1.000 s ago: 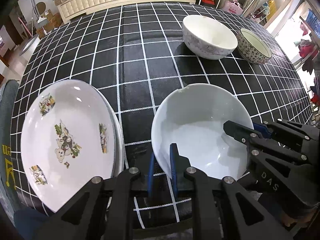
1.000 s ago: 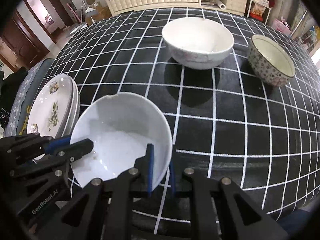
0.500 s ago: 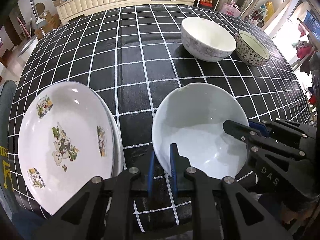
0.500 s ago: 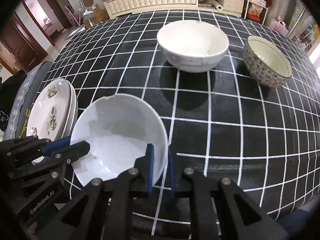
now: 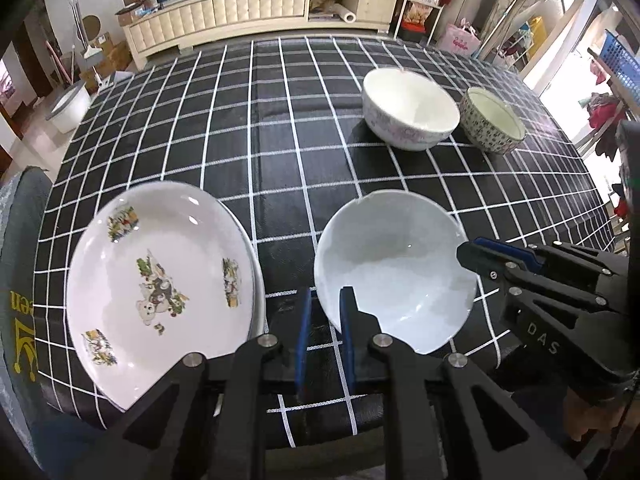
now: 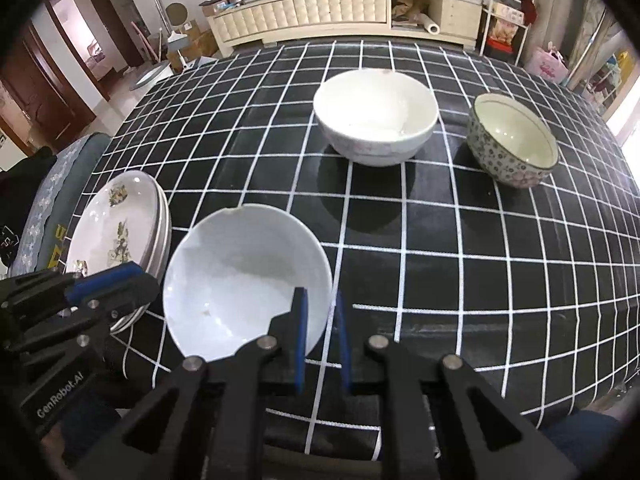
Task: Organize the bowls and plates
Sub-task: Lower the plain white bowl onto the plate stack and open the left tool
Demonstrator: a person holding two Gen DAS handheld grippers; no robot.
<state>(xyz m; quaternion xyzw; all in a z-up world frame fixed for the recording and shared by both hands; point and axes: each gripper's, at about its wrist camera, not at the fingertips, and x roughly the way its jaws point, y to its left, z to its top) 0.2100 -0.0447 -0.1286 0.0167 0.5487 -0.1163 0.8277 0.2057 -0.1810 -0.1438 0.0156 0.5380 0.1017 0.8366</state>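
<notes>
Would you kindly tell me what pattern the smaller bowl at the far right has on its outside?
The smaller bowl has a dense dark floral speckle on pale ground; clearest in the right wrist view.

Three bowls: one plain white bowl (image 5: 394, 264) near the counter's (image 5: 280, 128) front edge, one larger white bowl (image 5: 410, 108) and one patterned bowl (image 5: 491, 120) toward the far right corner. One stack of plates (image 5: 160, 284) sits at the front left edge, its exact number unclear. Two tongs.

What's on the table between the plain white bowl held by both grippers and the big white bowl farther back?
Nothing: only bare black checked tablecloth separates the held white bowl from the big white bowl, clearest in the right wrist view.
</notes>
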